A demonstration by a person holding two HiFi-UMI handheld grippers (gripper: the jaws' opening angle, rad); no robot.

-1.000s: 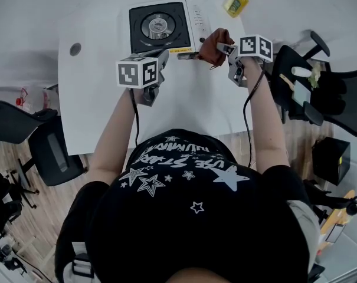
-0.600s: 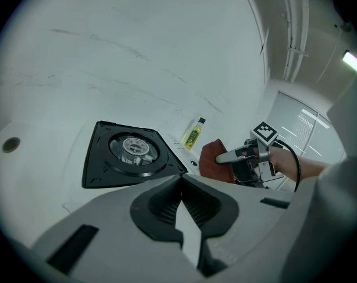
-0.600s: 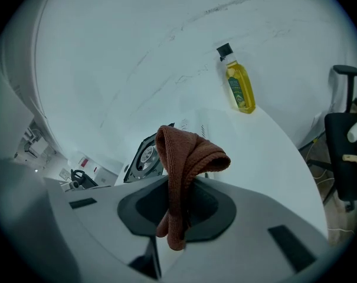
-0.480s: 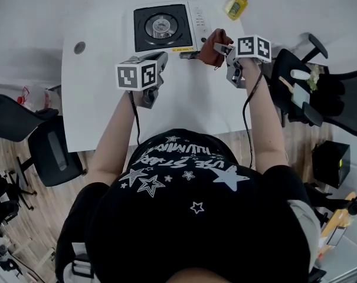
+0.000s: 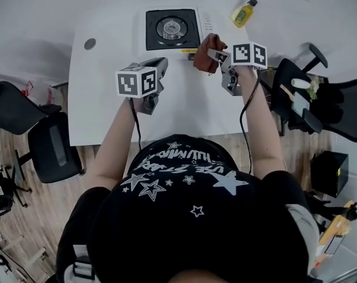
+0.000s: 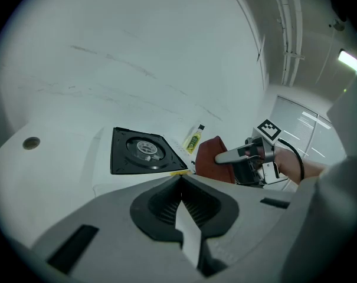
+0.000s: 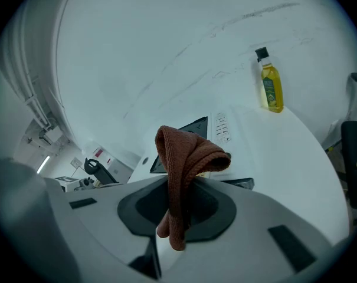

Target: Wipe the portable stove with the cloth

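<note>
Right gripper (image 5: 215,55) clamps a bunched rust-brown cloth (image 5: 205,45) near the black-topped portable stove (image 5: 172,28) at the white tabletop (image 5: 107,99)'s far edge; left gripper (image 5: 159,65) closed, empty. Wiping seems not yet begun: next, lower cloth onto stove.

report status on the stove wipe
Right gripper shut on cloth, at the stove front right corner. Left gripper shut, empty, short of the stove. Yellow bottle stands apart to the right, nothing blocking.
</note>
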